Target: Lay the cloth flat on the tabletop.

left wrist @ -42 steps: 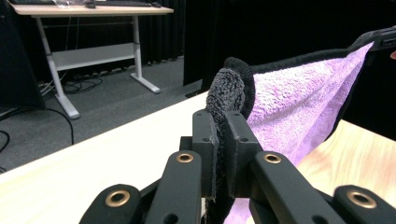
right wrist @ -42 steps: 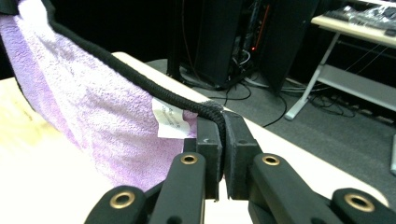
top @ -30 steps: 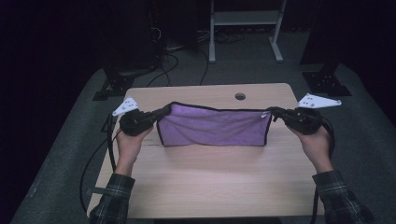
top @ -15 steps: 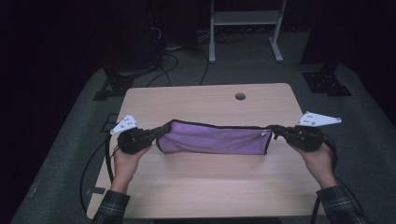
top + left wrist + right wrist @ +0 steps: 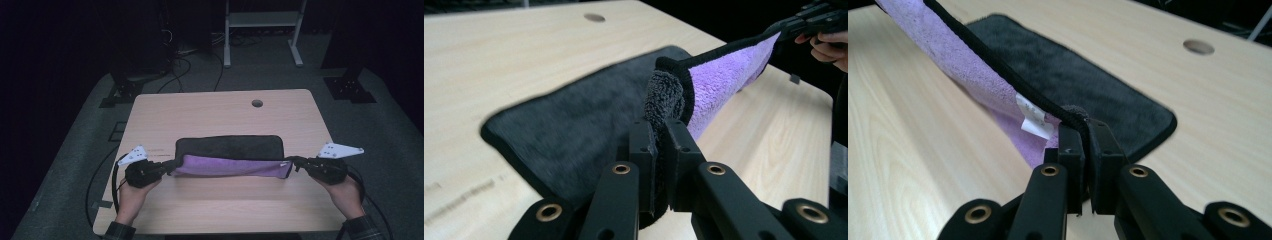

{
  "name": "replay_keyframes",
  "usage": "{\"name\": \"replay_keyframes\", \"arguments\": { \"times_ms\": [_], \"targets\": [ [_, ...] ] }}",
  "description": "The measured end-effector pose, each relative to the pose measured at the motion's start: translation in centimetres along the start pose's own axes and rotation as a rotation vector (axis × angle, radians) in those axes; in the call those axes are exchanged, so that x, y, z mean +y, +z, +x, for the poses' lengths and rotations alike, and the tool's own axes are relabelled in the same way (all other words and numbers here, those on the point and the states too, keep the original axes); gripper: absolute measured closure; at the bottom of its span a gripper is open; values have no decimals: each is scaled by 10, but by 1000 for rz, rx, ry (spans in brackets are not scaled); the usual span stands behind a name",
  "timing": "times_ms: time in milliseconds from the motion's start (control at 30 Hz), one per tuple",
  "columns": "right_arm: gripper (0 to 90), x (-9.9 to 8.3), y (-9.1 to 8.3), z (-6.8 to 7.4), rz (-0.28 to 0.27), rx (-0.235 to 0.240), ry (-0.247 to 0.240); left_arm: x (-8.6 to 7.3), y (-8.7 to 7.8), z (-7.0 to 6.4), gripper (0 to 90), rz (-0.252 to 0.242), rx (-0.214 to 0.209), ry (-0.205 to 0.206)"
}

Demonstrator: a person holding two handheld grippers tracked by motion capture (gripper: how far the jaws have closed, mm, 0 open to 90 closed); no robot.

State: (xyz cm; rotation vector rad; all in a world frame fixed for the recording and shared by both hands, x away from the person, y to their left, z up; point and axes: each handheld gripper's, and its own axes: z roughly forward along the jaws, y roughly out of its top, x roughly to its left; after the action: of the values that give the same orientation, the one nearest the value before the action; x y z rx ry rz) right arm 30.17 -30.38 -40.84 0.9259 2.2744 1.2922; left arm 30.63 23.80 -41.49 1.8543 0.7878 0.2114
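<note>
Folding work on the towel (image 5: pixel 230 156) looks roughly half done. Its dark grey part lies flat on the desk (image 5: pixel 220 112), on the person's side of the round cable hole (image 5: pixel 257 103), while the near edge is lifted and stretched taut, showing the purple face. The left gripper (image 5: pixel 167 166) has its fingers (image 5: pixel 644 150) pressed together on the towel's left corner, the black hem bunched between them. The right gripper (image 5: pixel 295 162) is likewise clamped on the opposite corner, just beside the small white label (image 5: pixel 1035 120); in the right gripper view the hem runs straight into the closed fingers (image 5: pixel 1070 145).

Judging by how the cloth lies, the far half is already laid down and flat. What remains is to carry the held edge over towards the cable hole, lay it onto the dark part so the hems meet, and let go of both corners. Any further fold would come after that; nothing yet shows a finished crease.
</note>
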Motion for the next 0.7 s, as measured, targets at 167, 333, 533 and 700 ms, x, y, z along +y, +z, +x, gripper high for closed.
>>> {"name": "replay_keyframes", "arguments": {
  "times_ms": [167,333,533,700],
  "targets": [
    [854,-14,-2,6,39,13,13,-16,0,-8,834,46,-20,-19],
    [853,-29,-2,14,84,40,16,-30,0,-11,831,97,-35,-40],
    [853,-38,-6,24,110,66,5,-43,-3,-15,829,155,-50,-45],
    [814,-50,-10,32,150,63,5,-52,-9,-15,780,187,-8,-52]
  ]
}}
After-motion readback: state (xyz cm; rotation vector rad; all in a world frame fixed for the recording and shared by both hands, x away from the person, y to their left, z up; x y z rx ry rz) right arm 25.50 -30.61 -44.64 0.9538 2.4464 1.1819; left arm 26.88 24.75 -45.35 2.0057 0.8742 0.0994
